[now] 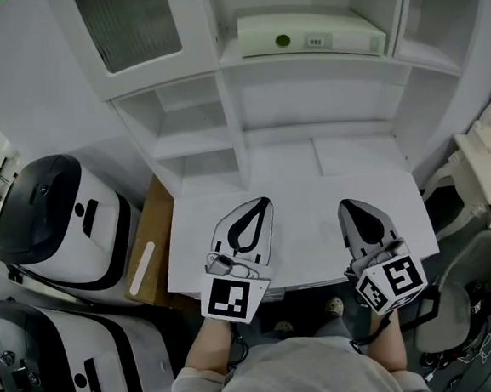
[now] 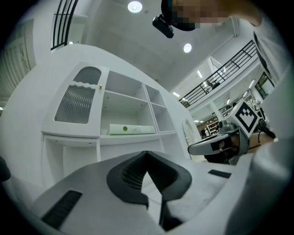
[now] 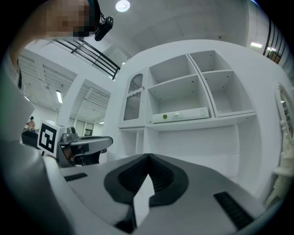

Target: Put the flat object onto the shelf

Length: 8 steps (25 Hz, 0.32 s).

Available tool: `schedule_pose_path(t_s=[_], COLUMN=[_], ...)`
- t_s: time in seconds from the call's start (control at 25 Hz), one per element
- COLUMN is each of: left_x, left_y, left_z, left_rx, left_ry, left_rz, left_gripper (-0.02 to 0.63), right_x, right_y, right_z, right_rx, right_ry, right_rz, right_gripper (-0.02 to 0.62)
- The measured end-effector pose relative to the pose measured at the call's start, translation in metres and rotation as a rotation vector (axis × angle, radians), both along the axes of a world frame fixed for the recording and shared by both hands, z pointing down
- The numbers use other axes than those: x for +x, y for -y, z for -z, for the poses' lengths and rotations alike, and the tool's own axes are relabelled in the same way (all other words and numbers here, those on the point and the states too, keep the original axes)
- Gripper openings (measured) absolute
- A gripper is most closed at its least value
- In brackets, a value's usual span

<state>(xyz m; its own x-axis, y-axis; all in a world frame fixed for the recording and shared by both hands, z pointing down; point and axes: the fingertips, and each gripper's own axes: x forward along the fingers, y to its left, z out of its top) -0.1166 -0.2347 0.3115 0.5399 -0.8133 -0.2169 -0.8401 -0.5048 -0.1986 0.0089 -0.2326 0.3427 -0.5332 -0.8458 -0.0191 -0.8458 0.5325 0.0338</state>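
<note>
White shelf, pale flat object — green dot

The head view looks steeply down from above the desk. Both gripper views sit low, facing the shelf all three share.

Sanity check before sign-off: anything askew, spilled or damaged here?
Nothing stands out. The flat box lies level, fully on its shelf. The left tool and right tool are shut and empty over the desk.
</note>
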Motion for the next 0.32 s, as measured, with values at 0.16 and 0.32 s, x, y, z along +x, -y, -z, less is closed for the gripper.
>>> schedule_pose_path(t_s=[0.16, 0.32], left_x=[-0.0009, 0.0003], left_y=[-0.0003, 0.0], left_z=[0.0036, 0.0058], left_rx=[0.008, 0.013], left_ry=[-0.004, -0.001], left_rz=[-0.004, -0.011], left_gripper=[0.014, 0.014], right_x=[-0.0014, -0.0018], right_y=[0.0, 0.0011], right_z=[0.0027, 0.0035], right_rx=[0.006, 0.007], right_ry=[-0.001, 0.0], right_rz=[-0.001, -0.003], right_gripper=[0.009, 0.009])
